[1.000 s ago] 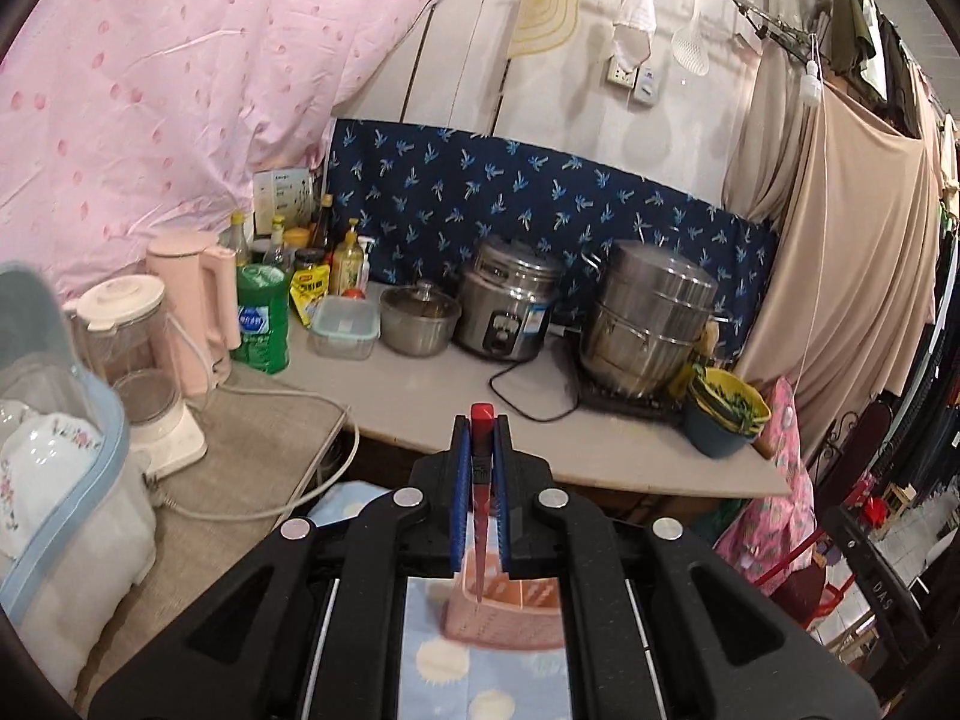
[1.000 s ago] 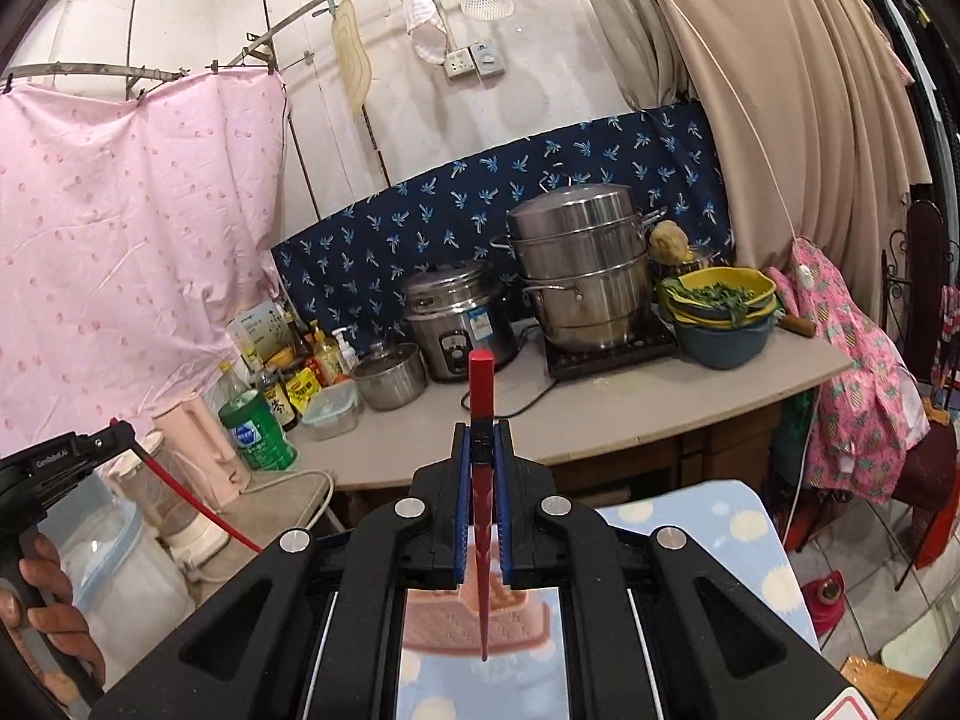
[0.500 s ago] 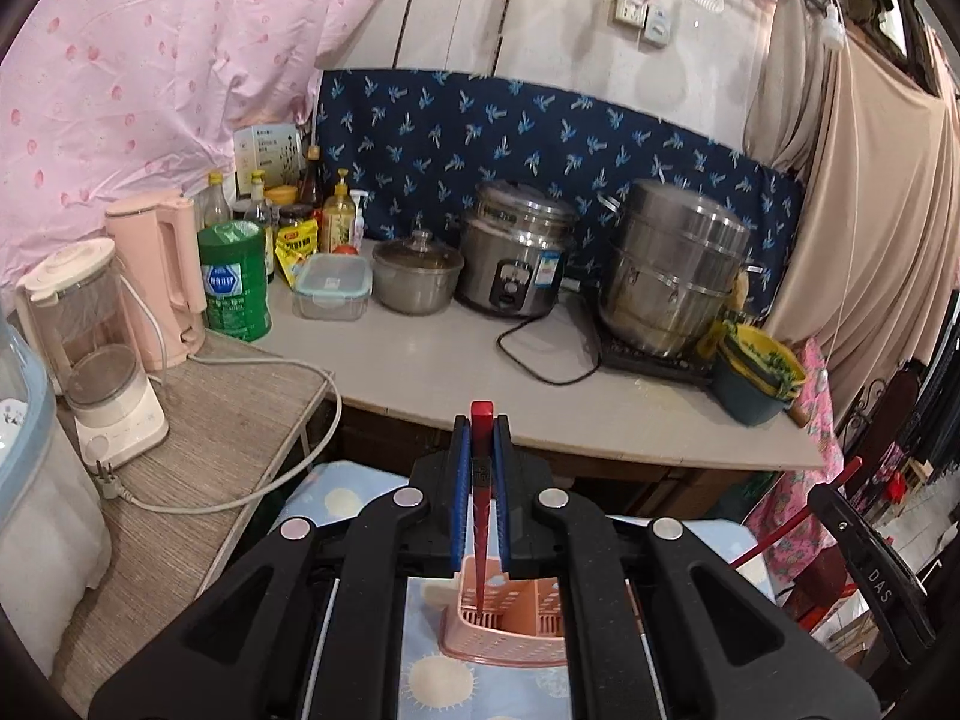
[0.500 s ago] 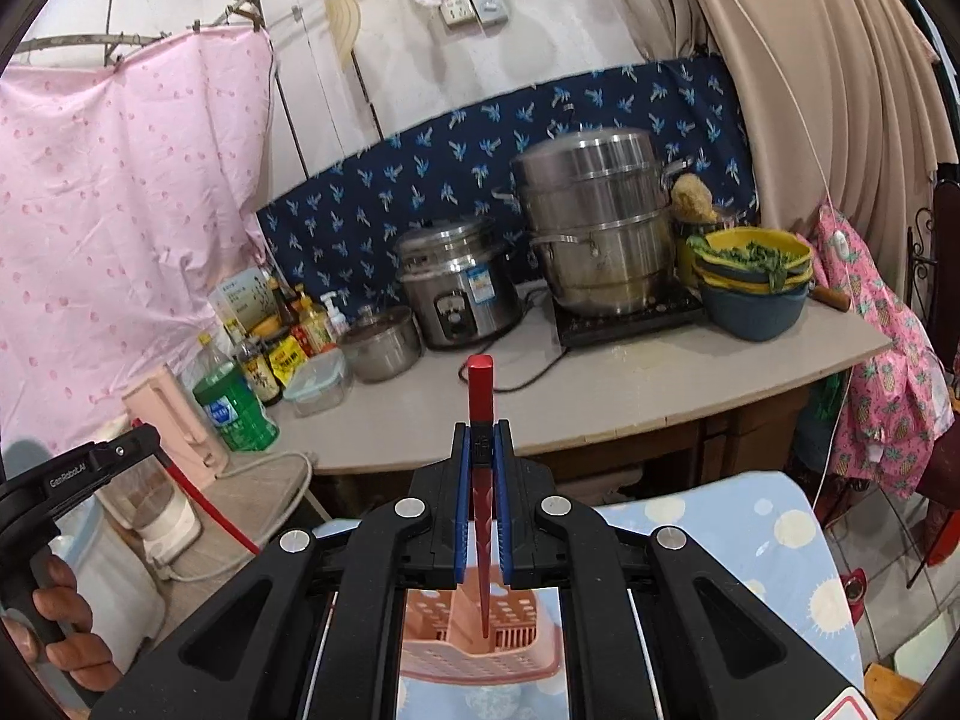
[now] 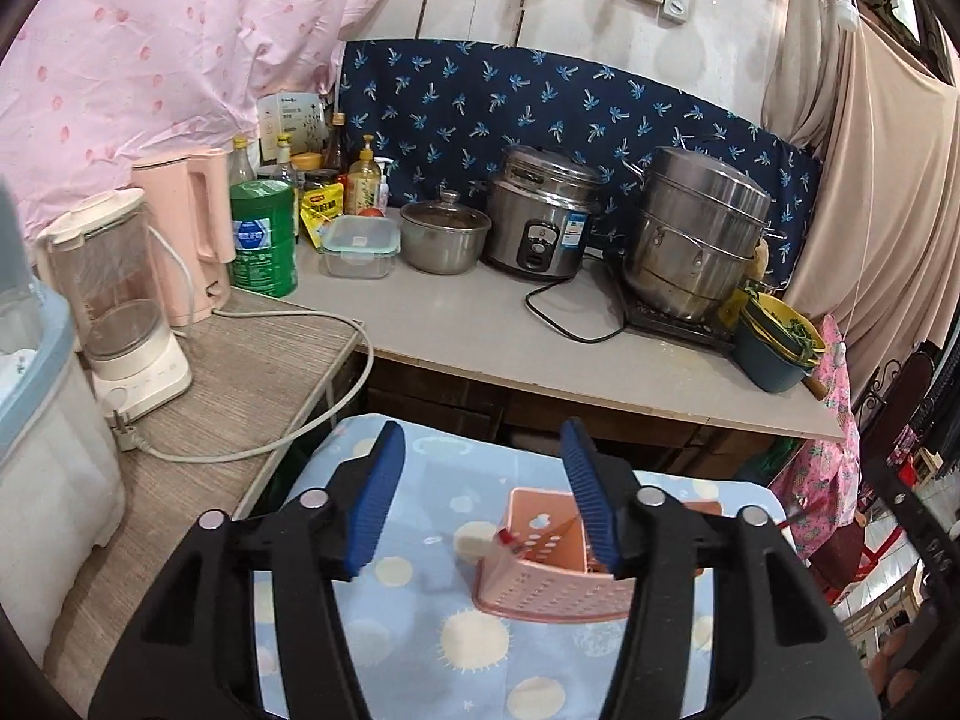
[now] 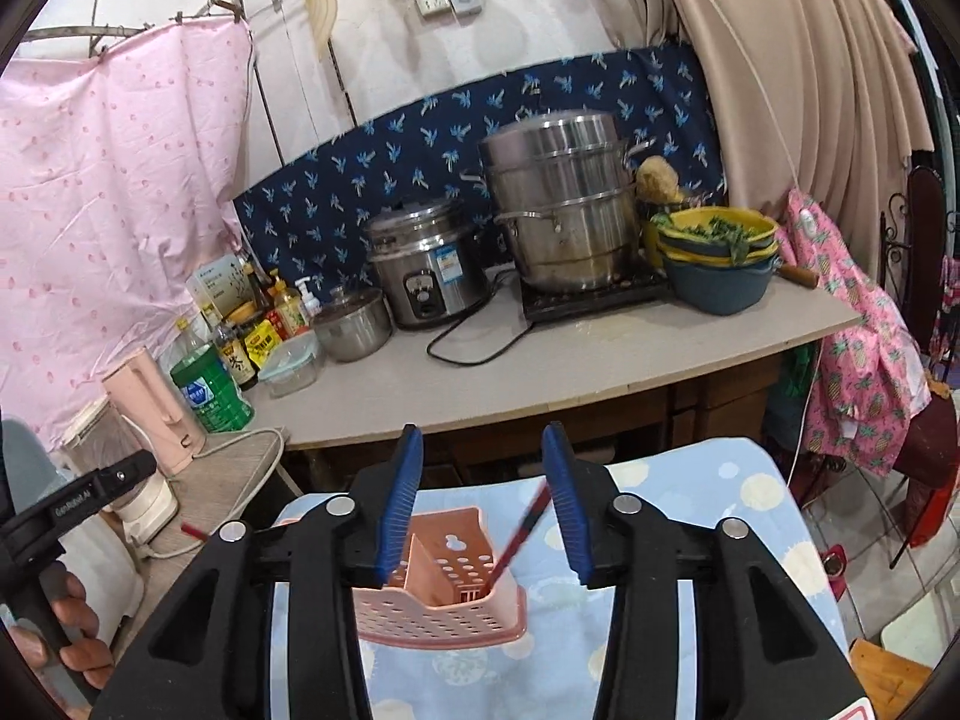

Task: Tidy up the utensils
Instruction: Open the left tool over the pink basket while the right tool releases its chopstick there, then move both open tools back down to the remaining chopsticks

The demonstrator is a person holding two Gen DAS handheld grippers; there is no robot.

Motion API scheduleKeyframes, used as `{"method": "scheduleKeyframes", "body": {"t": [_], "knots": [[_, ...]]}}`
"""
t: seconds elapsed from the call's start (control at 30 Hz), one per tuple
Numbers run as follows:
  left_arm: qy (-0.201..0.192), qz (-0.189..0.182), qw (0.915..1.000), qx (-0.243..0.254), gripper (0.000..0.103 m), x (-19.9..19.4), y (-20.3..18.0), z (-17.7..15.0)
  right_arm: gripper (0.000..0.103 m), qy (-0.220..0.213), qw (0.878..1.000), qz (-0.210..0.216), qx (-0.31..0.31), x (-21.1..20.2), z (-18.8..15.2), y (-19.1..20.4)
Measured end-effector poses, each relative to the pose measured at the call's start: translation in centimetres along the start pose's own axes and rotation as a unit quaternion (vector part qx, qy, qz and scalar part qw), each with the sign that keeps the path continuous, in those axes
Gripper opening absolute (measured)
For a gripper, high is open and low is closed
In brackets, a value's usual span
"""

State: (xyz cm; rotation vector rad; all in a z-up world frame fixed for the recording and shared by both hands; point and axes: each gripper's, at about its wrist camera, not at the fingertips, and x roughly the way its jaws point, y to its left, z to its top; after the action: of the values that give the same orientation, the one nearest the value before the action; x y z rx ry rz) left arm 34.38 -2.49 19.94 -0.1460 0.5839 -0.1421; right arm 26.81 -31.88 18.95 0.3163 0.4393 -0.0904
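Under both grippers lies a small table covered in a pale blue cloth (image 6: 708, 516) printed with cream suns and dots. Beyond it, at twelve o'clock, a grey countertop (image 5: 480, 336) runs along a navy leaf-print backsplash, carrying a rice cooker (image 5: 540, 213), a stacked steel steamer (image 5: 696, 240) and a green canister (image 5: 264, 240) whose label is too small to read. A pink sheet (image 5: 150, 42) hangs at ten o'clock.

One nearby black tool handle at eight o'clock in the right view carries pale lettering, too small to read for sure.

The utensil caddy (image 6: 444, 600) is pink perforated plastic with a divider, standing on the cloth. A red chopstick (image 6: 522, 534) leans in it toward one o'clock; another red chopstick (image 5: 540, 534) shows through the left view.

The left gripper (image 5: 480, 498) and right gripper (image 6: 480, 498) have just been opening; blue pads stand apart, gripping nothing, each chopstick loose in the caddy.
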Motion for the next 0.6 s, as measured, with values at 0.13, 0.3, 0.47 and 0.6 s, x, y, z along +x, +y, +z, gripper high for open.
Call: {"method": "scheduleKeyframes", "body": {"t": [0.13,0.3,0.47,0.6], "knots": [[0.009,0.004,0.9999,0.009,0.058,-2.2,0.7,-1.4,0.049,-0.006,1.0,0.007,0.0,-3.5,-0.6,0.1],[0.02,0.012,0.9996,0.018,0.065,-5.5,1.9,-4.7,0.05,0.002,1.0,0.005,-0.016,-7.7,-3.1,0.7],[0.045,0.03,0.9979,0.035,0.065,-7.9,2.7,-8.7,0.05,0.016,0.999,-0.002,-0.036,-11.2,-6.7,1.5],[0.058,0.037,0.9969,0.039,0.065,-9.9,3.2,-11.9,0.05,0.034,0.999,0.001,-0.042,-13.4,-9.8,1.9]]}}
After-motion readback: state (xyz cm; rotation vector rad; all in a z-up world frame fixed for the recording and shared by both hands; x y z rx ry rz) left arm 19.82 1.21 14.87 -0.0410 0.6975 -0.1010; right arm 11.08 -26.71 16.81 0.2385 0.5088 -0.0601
